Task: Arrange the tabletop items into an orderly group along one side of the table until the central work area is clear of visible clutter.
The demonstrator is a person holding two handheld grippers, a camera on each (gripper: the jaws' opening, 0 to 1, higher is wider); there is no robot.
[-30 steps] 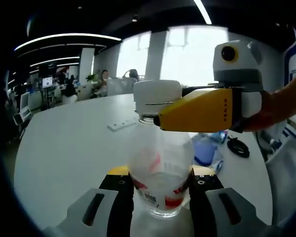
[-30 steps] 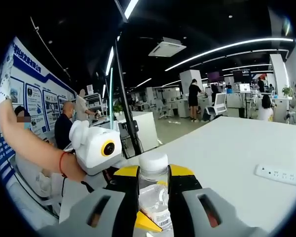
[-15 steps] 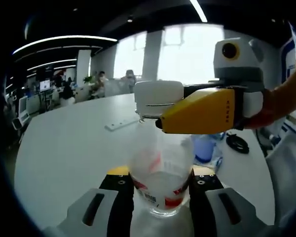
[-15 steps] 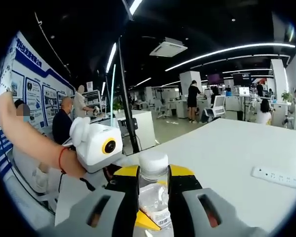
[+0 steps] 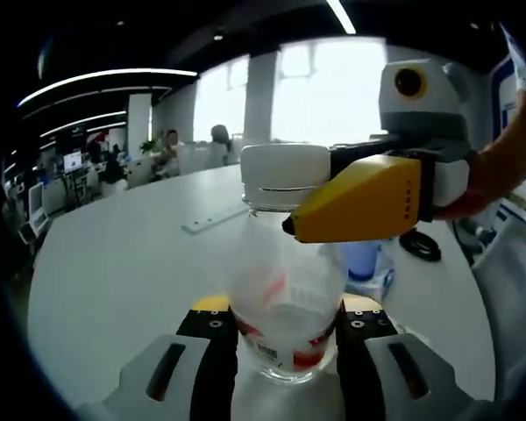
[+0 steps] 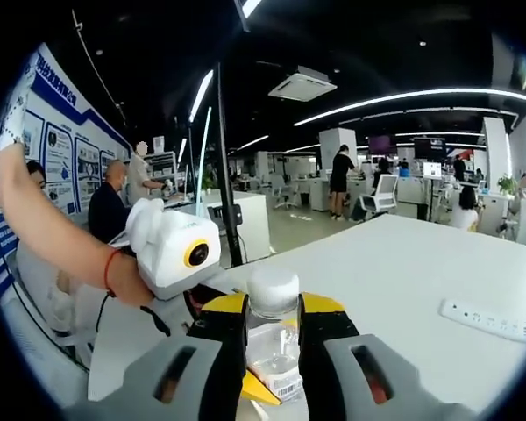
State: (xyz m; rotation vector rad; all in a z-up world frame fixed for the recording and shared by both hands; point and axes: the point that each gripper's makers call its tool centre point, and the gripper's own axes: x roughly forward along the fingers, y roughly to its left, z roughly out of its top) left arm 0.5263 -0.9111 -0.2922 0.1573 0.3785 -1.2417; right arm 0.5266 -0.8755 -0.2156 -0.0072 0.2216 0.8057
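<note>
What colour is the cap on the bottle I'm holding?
White. The cap on the clear bottle shows best in the left gripper view.

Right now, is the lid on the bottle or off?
On. The white cap sits on top of the clear bottle, which stands upright between the left gripper jaws while the right gripper clamps its neck.

Window glare, dim fisheye edges

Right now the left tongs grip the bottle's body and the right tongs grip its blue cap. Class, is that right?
Not quite: the cap is white, not blue, as the left gripper view shows. The left tongs do grip the bottle by its body, and the right tongs close at its cap.
</note>
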